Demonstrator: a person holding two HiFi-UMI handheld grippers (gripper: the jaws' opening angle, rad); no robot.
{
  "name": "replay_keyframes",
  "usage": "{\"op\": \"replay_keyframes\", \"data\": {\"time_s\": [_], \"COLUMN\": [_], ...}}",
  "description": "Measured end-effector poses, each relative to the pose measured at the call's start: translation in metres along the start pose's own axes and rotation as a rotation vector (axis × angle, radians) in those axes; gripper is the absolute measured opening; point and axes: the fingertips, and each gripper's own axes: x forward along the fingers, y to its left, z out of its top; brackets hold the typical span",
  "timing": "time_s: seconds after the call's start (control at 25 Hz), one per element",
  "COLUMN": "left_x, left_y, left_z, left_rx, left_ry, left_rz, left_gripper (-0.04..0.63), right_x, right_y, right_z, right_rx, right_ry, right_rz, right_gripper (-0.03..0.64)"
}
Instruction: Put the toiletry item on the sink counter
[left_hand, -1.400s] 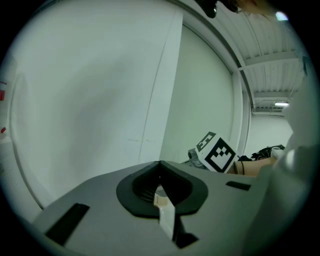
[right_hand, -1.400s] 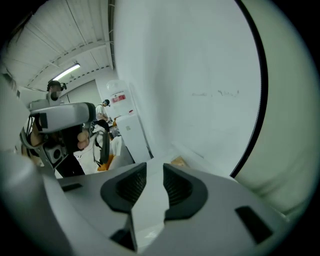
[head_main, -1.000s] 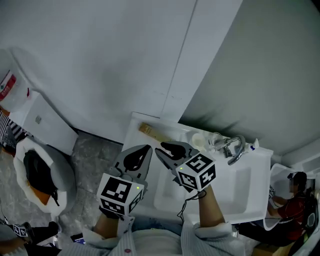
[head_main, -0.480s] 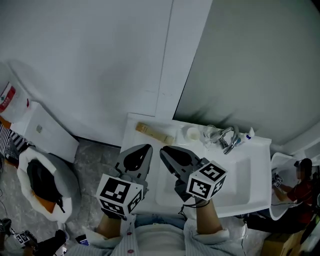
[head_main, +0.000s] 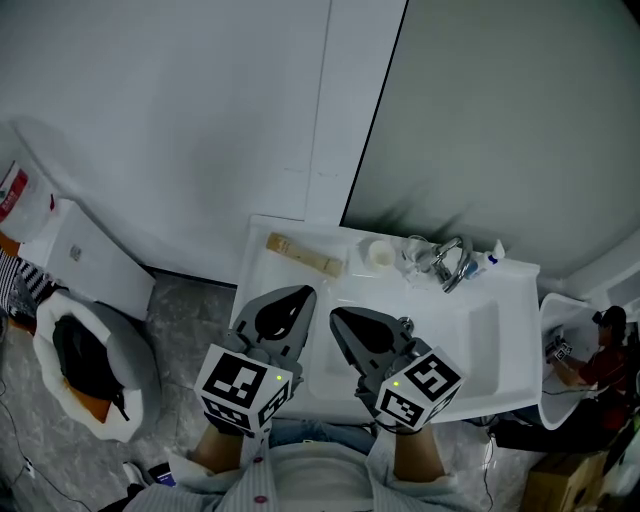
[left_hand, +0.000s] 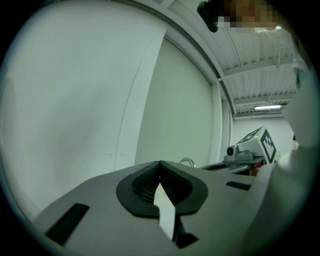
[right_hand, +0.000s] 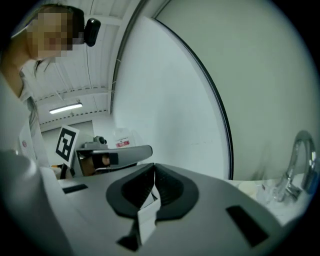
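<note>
A white sink (head_main: 470, 350) stands against the wall, with its counter rim (head_main: 262, 268) at the left. On the back ledge lie a long tan toiletry item (head_main: 303, 254), a small white cup (head_main: 380, 254), a chrome faucet (head_main: 450, 262) and a blue-capped tube (head_main: 491, 260). My left gripper (head_main: 298, 293) hovers over the sink's left edge, shut with nothing in it; its tips (left_hand: 160, 162) meet. My right gripper (head_main: 338, 318) hangs over the basin's front; its jaws are closing and its tips (right_hand: 154, 165) meet with nothing between them. The faucet (right_hand: 297, 167) shows at the right of the right gripper view.
A toilet (head_main: 85, 370) with its tank (head_main: 85, 255) stands on the floor to the left. Plain white wall and a grey panel (head_main: 500, 120) rise behind the sink. A person (head_main: 590, 355) sits at the far right beside another white fixture.
The right gripper's jaws have gone from wide open to shut, and it has drawn back toward the sink's front edge. The left gripper has barely moved.
</note>
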Motion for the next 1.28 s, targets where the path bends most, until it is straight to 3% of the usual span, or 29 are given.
{"op": "replay_keyframes", "data": {"time_s": [0.36,1.28], "left_x": [-0.003,-0.013], "left_y": [-0.013,-0.006], "left_z": [-0.002,-0.005], "left_rx": [-0.022,-0.021], "left_ry": [-0.004,-0.009], "left_rz": [-0.034,0.024], "left_gripper": [0.016,0.016], "right_x": [-0.006,0.0], "right_y": [-0.002,-0.006], "right_z": [-0.018,-0.027], "right_rx": [0.024,0.06], "right_ry": [0.05,0.101], "right_rz": [-0.018,-0.001], "right_gripper": [0.011,0.009]}}
